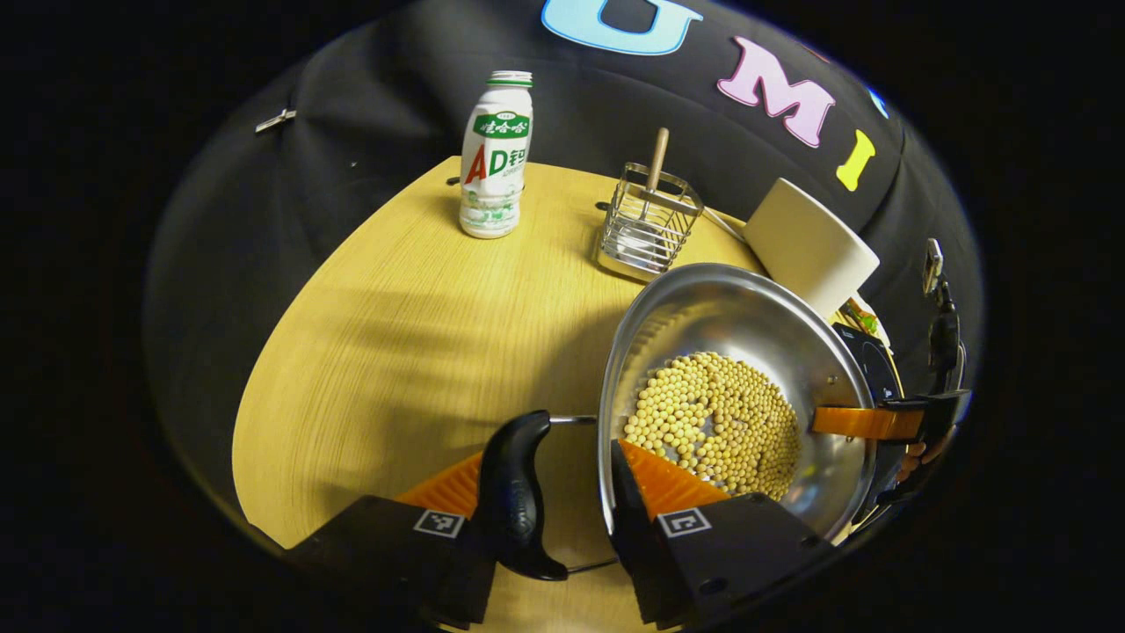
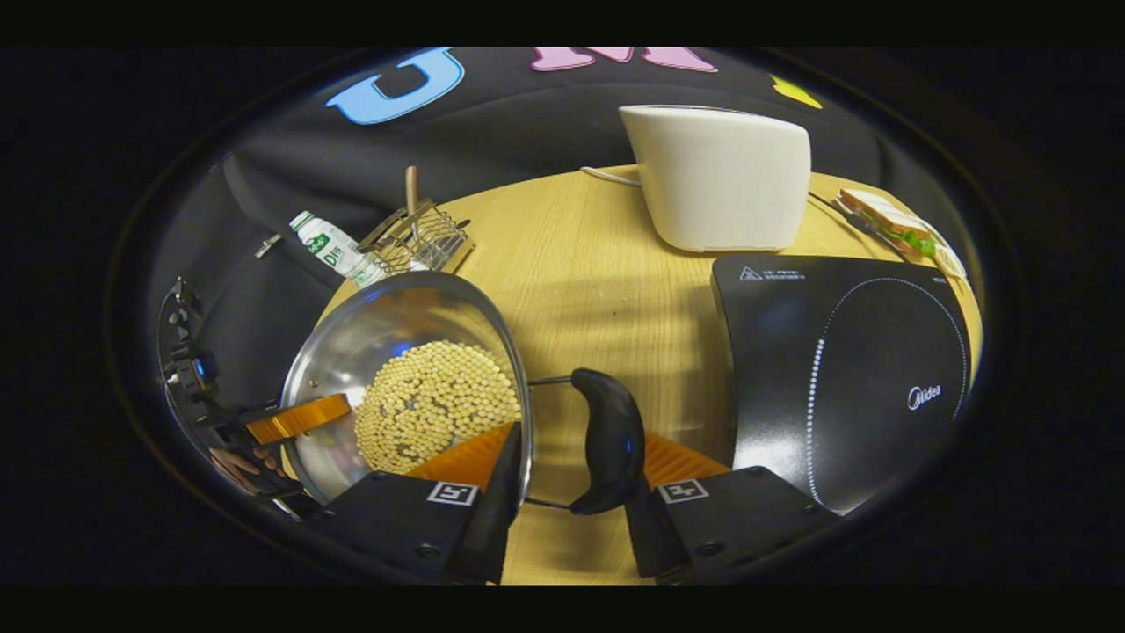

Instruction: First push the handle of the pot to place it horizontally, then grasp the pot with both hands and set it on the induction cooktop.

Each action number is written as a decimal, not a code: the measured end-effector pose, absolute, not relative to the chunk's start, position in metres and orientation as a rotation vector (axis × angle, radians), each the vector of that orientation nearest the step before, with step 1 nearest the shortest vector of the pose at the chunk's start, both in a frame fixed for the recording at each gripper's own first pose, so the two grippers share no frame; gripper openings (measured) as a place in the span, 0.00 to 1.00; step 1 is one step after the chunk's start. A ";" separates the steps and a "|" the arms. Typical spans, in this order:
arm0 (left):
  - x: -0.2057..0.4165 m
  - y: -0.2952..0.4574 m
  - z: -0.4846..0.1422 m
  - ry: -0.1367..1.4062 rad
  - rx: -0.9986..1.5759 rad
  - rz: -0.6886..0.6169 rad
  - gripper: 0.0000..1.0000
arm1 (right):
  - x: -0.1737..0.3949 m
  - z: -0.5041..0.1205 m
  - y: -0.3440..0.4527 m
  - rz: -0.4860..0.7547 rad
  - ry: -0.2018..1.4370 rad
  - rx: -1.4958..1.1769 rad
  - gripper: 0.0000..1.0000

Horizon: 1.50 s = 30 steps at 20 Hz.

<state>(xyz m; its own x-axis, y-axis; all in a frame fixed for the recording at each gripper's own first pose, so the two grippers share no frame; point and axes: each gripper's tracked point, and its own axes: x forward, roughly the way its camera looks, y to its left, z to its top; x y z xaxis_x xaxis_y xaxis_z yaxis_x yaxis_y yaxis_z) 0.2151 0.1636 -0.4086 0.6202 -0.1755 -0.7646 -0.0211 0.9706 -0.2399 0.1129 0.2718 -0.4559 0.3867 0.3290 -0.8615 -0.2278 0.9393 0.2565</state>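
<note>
A steel pot (image 1: 747, 316) holding several soybeans (image 1: 721, 422) sits between my two grippers and seems to hang slightly above the table. My left gripper (image 1: 549, 453) is shut across the pot's black side handle (image 1: 514, 492) and rim, one finger outside the handle and one inside the pot. My right gripper (image 2: 580, 440) clamps the opposite black handle (image 2: 611, 448) and rim the same way. A finger (image 1: 848, 422) of the right gripper reaches into the pot's far side. The black induction cooktop (image 2: 852, 369) lies just right of the pot in the right gripper view.
On the round wooden table (image 1: 395, 334) stand a white drink bottle (image 1: 497, 158), a wire rack (image 1: 649, 224) with a wooden-handled utensil, and a white appliance (image 2: 721, 176) behind the cooktop. A sandwich (image 2: 892, 220) lies at the far right edge.
</note>
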 end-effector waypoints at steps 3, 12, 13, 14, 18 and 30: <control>0.204 0.159 -0.399 0.903 -0.217 -0.079 0.64 | 0.117 -0.458 0.272 0.359 1.143 0.112 0.55; 0.199 0.099 -0.333 0.858 -0.197 -0.107 0.63 | 0.117 -0.452 0.268 0.352 1.080 0.126 0.55; 0.200 0.089 -0.328 0.856 -0.197 -0.113 0.63 | 0.117 -0.453 0.268 0.347 1.075 0.124 0.55; 0.202 0.078 -0.323 0.853 -0.197 -0.120 0.63 | 0.116 -0.452 0.268 0.340 1.070 0.124 0.55; 0.210 0.029 -0.310 0.849 -0.191 -0.154 0.63 | 0.112 -0.450 0.268 0.306 1.059 0.135 0.55; 0.230 -0.105 -0.300 0.860 -0.153 -0.236 0.63 | 0.104 -0.453 0.273 0.218 1.064 0.168 0.55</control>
